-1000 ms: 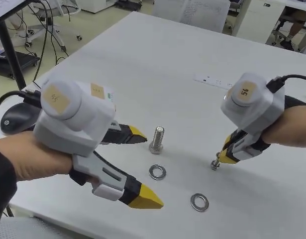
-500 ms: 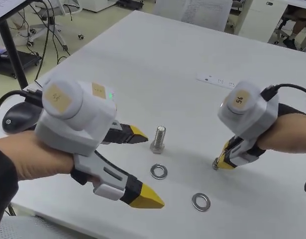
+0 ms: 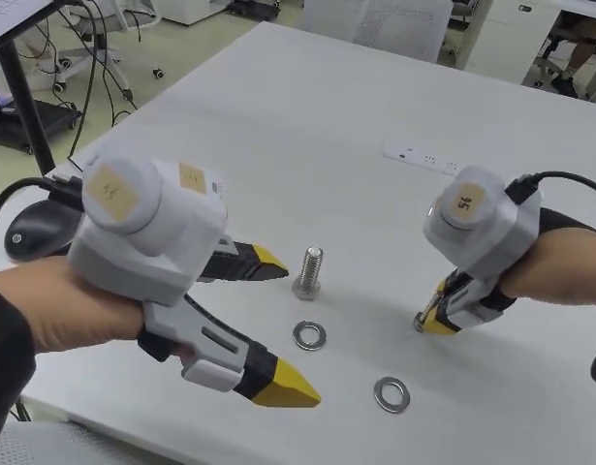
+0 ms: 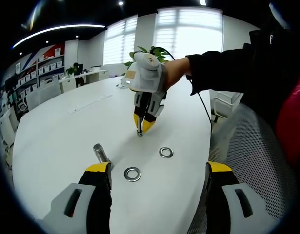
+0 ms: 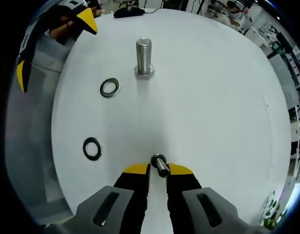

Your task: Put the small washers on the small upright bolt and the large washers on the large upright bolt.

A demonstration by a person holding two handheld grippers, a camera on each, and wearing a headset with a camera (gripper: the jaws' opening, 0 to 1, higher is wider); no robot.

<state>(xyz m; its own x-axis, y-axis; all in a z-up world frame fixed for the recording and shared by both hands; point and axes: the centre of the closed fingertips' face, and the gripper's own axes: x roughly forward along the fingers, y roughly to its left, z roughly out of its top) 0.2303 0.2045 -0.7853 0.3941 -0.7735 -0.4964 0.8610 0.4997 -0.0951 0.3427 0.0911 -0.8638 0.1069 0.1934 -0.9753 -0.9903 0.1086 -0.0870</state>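
On the bench point(image 3: 307, 145), the right gripper point(image 3: 428, 322) straddles the small bolt point(image 5: 160, 165), jaws nearly together, probably to seat a washer; whether they pinch it, I cannot tell. The left gripper point(image 3: 281, 325) hovers with jaws spread, ready for the large washer point(image 3: 308, 335) beside the large bolt point(image 3: 310, 271); a second washer point(image 3: 392, 393) lies nearby. The right gripper's sticker seems to read 95

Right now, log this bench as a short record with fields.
table: white
large bolt: upright, no washer seen on it
small bolt: upright, between the close-set jaws of the right gripper; contact unclear
first washer: flat, in front of the large bolt
second washer: flat, apart from both bolts
left gripper: open, holding nothing
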